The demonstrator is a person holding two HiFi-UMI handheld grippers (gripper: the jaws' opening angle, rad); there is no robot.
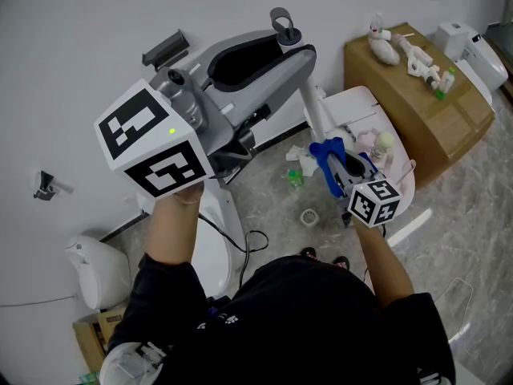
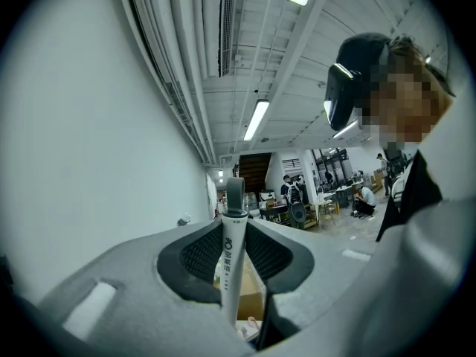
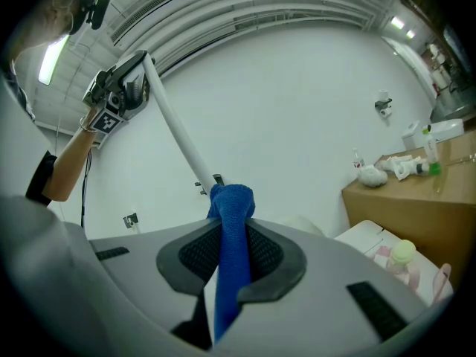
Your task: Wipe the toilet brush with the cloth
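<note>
The toilet brush's white handle [image 1: 313, 111] slants down from my left gripper [image 1: 284, 42], which is shut on its top end below the grey loop [image 1: 282, 26]. In the left gripper view the handle [image 2: 231, 262] stands upright between the pads of the left gripper [image 2: 234, 229]. My right gripper [image 1: 333, 163] is shut on a blue cloth [image 1: 327, 157], which is bunched round the handle lower down. The right gripper view shows the cloth [image 3: 232, 222] in the right gripper [image 3: 230, 233] and the handle [image 3: 178, 125] rising to the left gripper [image 3: 119, 88]. The brush's lower end is hidden.
A cardboard box [image 1: 417, 95] with small bottles and a plush toy stands at the right by the wall. A white toilet [image 1: 365, 107] is below the grippers, with a small bottle [image 1: 295, 178] and a round ring [image 1: 309, 216] on the stone floor. A white bin [image 1: 96, 271] sits lower left.
</note>
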